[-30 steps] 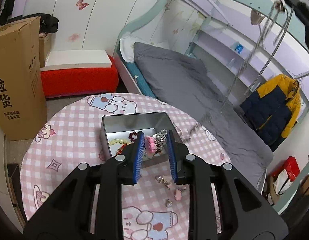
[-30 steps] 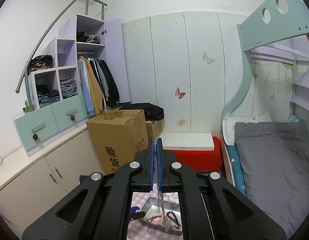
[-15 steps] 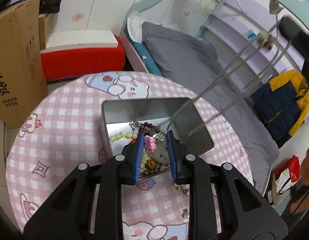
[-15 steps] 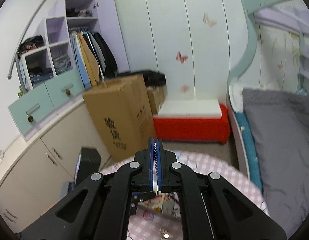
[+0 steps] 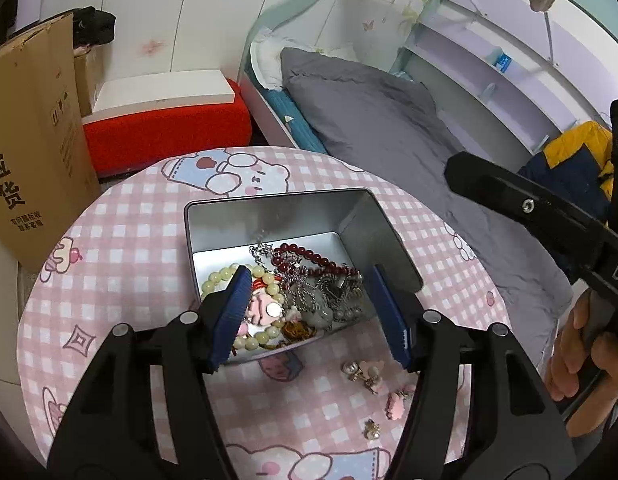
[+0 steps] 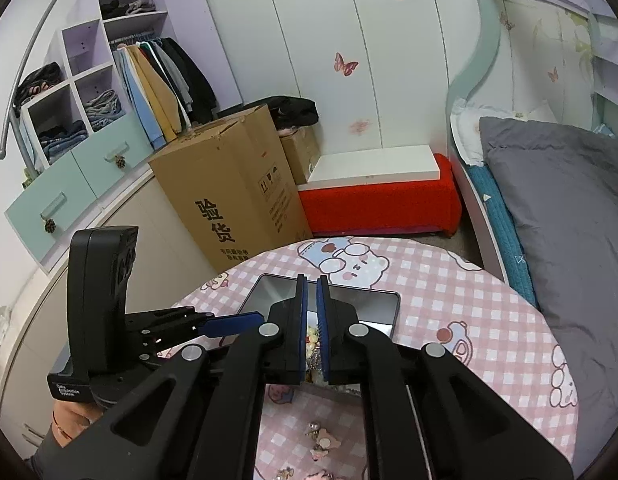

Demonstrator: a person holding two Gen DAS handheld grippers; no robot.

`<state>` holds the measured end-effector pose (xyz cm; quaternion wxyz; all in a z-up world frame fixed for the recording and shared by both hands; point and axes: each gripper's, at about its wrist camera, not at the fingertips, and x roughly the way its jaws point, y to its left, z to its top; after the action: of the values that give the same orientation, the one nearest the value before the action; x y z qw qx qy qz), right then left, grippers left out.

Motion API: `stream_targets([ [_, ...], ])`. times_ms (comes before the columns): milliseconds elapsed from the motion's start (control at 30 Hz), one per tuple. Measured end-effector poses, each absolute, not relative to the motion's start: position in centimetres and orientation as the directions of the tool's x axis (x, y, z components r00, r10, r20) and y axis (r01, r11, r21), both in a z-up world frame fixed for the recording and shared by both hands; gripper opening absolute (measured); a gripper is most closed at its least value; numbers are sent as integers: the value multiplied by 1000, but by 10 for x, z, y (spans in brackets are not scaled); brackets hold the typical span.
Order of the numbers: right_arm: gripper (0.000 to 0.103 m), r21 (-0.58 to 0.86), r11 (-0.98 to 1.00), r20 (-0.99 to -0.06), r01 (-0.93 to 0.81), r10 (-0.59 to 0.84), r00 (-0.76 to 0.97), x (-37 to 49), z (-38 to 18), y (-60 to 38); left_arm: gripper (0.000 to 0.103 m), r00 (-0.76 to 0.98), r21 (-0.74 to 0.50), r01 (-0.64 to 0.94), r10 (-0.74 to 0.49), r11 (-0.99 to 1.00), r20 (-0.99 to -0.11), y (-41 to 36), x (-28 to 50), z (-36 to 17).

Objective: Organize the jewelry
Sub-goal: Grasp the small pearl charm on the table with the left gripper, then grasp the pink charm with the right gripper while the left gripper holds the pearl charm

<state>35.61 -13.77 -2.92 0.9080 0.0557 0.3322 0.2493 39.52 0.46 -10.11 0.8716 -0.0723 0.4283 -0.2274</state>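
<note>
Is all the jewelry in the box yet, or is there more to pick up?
Almost. The metal box already holds the cream bead bracelet, red bead string and silver chains. The left gripper is open above them, holding nothing; the right gripper looks slightly open and empty too. The small earrings on the tablecloth are left.

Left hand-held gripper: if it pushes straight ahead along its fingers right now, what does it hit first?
Most likely the jewelry pile inside the open silver metal tin: the left hand-held gripper has its jaws open right over it. Depth is unclear; the tin's near wall could come first.
</note>
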Motion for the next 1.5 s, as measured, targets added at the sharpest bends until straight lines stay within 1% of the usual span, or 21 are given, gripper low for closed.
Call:
stream_targets([
  [167,7,264,873,-556,-411,486,674,337,-21,-152,61,553,-308,357,-465,882,-691,5,372,-90],
  [367,8,249,887,-573,-389,458,680,300,-31,-167,61,562,-245,407,-453,880,-692,-7,331,-91],
  [500,11,238,900,-597,-366,433,676,280,-48,-176,61,549,-229,422,-448,877,-706,-16,309,-104],
  [733,16,246,916,-645,-315,398,652,255,-88,-188,60,531,-136,436,-376,890,-760,-39,281,-137],
  [833,16,248,922,-668,-299,386,636,249,-105,-192,59,527,-107,439,-352,892,-773,-44,276,-149],
  [900,16,256,921,-678,-294,387,625,245,-114,-194,49,524,-85,446,-337,891,-782,-48,274,-153],
  [967,16,268,919,-681,-290,394,617,242,-121,-196,44,521,-72,452,-329,889,-788,-50,273,-157],
  [1000,17,270,918,-684,-291,396,612,242,-123,-195,40,519,-70,453,-326,889,-790,-51,274,-158],
  [1167,24,248,919,-701,-306,388,598,242,-132,-188,33,525,-55,454,-317,889,-790,-53,276,-162],
  [1200,25,244,919,-705,-311,388,594,242,-134,-186,29,526,-54,455,-317,889,-789,-53,276,-163],
  [1233,26,241,918,-708,-316,388,590,243,-135,-184,27,527,-51,457,-317,888,-788,-53,276,-163],
  [1300,27,230,918,-716,-323,384,583,245,-138,-179,14,527,-52,467,-326,882,-785,-53,277,-163],
  [1333,28,221,918,-722,-328,380,577,247,-140,-176,11,521,-66,470,-338,880,-784,-52,278,-163],
  [1500,30,171,922,-751,-347,350,560,254,-149,-162,11,517,-109,449,-357,887,-777,-39,282,-161],
])
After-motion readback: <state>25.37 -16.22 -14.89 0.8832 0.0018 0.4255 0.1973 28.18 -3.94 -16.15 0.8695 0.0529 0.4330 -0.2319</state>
